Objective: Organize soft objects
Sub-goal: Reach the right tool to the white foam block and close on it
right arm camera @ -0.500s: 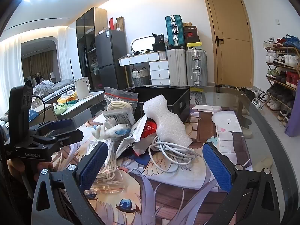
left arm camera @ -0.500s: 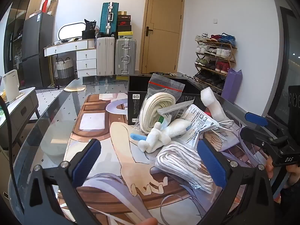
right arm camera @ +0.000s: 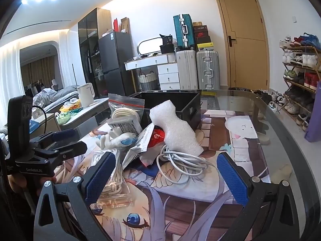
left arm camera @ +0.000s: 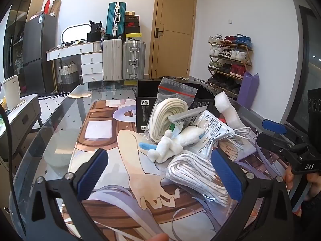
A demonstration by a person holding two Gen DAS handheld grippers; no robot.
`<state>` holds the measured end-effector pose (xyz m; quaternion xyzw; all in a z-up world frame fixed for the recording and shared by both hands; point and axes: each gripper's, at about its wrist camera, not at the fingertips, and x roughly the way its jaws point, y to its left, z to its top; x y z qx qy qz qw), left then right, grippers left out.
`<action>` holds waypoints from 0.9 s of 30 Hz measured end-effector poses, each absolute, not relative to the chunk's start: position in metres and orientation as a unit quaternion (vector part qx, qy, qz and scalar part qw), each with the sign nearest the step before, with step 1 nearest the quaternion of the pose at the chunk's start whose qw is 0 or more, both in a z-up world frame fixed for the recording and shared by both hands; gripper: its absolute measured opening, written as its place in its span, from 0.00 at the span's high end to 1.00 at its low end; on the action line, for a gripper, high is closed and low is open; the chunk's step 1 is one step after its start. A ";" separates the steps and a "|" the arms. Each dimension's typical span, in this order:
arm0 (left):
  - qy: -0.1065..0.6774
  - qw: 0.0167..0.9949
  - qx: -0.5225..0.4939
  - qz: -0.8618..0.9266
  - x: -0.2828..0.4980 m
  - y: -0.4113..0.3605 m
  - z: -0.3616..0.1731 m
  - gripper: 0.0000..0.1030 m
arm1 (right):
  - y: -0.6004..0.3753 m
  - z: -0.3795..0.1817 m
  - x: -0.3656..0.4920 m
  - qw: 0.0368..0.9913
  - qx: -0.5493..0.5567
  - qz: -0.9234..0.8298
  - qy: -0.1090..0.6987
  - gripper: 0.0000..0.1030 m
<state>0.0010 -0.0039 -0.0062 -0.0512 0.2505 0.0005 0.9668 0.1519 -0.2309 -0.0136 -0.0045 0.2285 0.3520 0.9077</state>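
On the glass table [left arm camera: 60,124], soft pile [left arm camera: 180,140] unmoved, both tools still wide.

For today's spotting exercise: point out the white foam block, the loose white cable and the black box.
white foam block [right arm camera: 176,129], right wrist view, on its middle.
loose white cable [right arm camera: 181,163], right wrist view, on the coil's strands.
black box [right arm camera: 187,109], right wrist view, on its right outer wall.

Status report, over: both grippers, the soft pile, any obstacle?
Left gripper, right gripper open, empty. Pile untouched: plush toy, bagged rope, foam. Loose cable tangled in front.
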 end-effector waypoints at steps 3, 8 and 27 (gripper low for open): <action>0.252 0.966 -0.049 0.002 0.001 -0.003 -0.006 0.00 | -0.230 -0.013 0.153 0.907 -0.007 0.351 0.233 0.01; 0.254 0.966 -0.046 0.004 0.003 -0.005 -0.005 0.00 | -0.229 -0.013 0.155 0.908 -0.016 0.346 0.235 0.01; 0.259 0.965 -0.041 -0.001 0.005 -0.007 0.006 0.00 | -0.227 0.004 0.166 0.901 -0.013 0.342 0.267 0.01</action>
